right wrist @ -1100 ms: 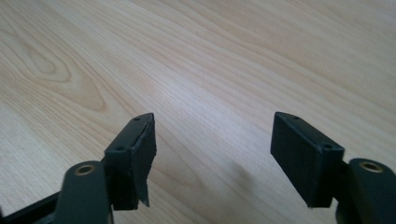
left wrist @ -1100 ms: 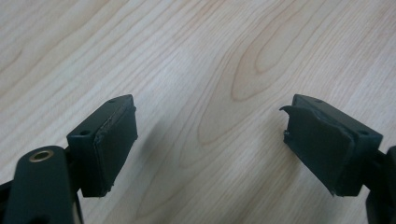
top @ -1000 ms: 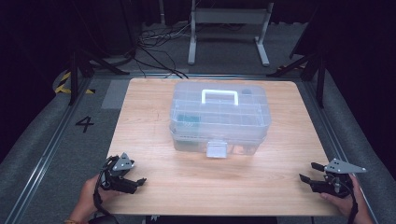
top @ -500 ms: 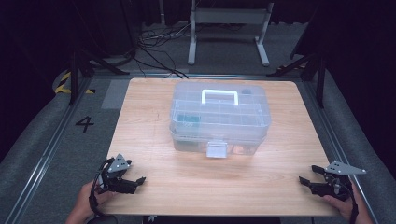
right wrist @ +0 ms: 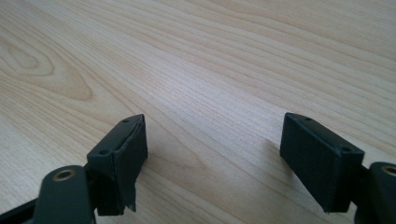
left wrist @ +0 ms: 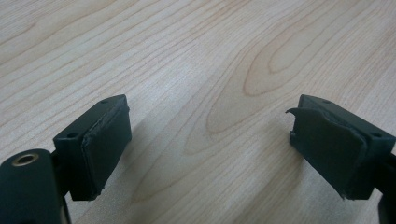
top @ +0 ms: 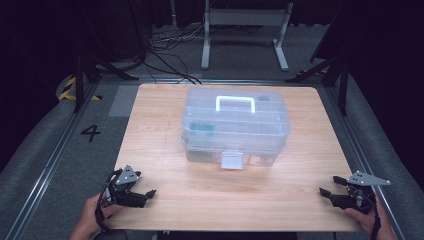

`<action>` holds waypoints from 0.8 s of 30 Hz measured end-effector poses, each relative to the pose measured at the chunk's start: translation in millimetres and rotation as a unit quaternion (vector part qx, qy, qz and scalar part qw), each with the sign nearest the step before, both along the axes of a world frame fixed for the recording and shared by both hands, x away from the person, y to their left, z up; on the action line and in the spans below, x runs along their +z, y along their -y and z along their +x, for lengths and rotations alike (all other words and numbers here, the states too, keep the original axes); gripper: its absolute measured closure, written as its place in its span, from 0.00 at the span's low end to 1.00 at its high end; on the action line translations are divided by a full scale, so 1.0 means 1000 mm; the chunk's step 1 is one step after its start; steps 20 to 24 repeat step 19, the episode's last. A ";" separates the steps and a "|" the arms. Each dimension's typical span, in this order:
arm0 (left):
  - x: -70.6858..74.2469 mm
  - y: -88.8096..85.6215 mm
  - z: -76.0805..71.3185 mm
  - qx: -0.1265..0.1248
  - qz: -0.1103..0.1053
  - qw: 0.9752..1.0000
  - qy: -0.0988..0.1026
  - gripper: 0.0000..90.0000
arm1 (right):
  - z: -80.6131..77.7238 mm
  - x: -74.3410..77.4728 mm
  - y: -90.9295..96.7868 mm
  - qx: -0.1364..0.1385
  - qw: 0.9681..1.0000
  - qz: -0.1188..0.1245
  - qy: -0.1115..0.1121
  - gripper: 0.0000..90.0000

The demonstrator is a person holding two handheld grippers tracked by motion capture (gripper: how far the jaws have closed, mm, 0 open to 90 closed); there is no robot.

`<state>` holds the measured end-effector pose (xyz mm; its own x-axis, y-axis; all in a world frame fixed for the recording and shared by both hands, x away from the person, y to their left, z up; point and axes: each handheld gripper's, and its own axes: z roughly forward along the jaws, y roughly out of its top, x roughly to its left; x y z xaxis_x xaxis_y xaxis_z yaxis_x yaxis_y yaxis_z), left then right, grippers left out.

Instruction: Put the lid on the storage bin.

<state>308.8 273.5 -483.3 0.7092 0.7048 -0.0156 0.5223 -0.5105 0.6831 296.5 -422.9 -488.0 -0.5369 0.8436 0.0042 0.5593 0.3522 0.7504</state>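
**Box shut, both grippers waiting at the near edge**

Nothing on the table looks started. The clear plastic box [top: 236, 131] sits in the middle of the wooden table [top: 160, 115], a little toward the far side, with its white handle [top: 235, 103] lying flat on the lid and the front latch [top: 231, 160] seemingly down. The lid appears closed, and some small items show faintly through the plastic, too blurred to name. By this look, all of the work with the box is left: reaching it, undoing the latch and lifting the lid, or taking it by the handle.

The left gripper [top: 149, 194] rests at the near left corner of the table, held low in the person's left hand [top: 92, 215], its tip pointing inward along the near edge. In the left gripper view its jaws stand wide apart over bare wood, with nothing between them.

The right gripper [top: 325, 193] sits at the near right corner in the right hand [top: 364, 218], tip pointing inward toward the other one. Its jaws have just been opening a little further, and the right gripper view shows them spread wide with only wood grain between the pads [right wrist: 128, 156].

Both grippers are well apart from the box, so a forward reach is probably the first step.
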 end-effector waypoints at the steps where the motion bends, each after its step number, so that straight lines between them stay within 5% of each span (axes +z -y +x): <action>1: 0.000 0.000 0.000 0.000 0.000 1.000 0.000 0.14 | 0.000 0.000 0.000 0.000 1.000 0.000 0.000 0.26; 24: 0.000 0.000 0.000 -0.001 -0.002 1.000 -0.003 0.13 | 0.000 0.000 0.000 -0.006 1.000 0.002 -0.001 0.26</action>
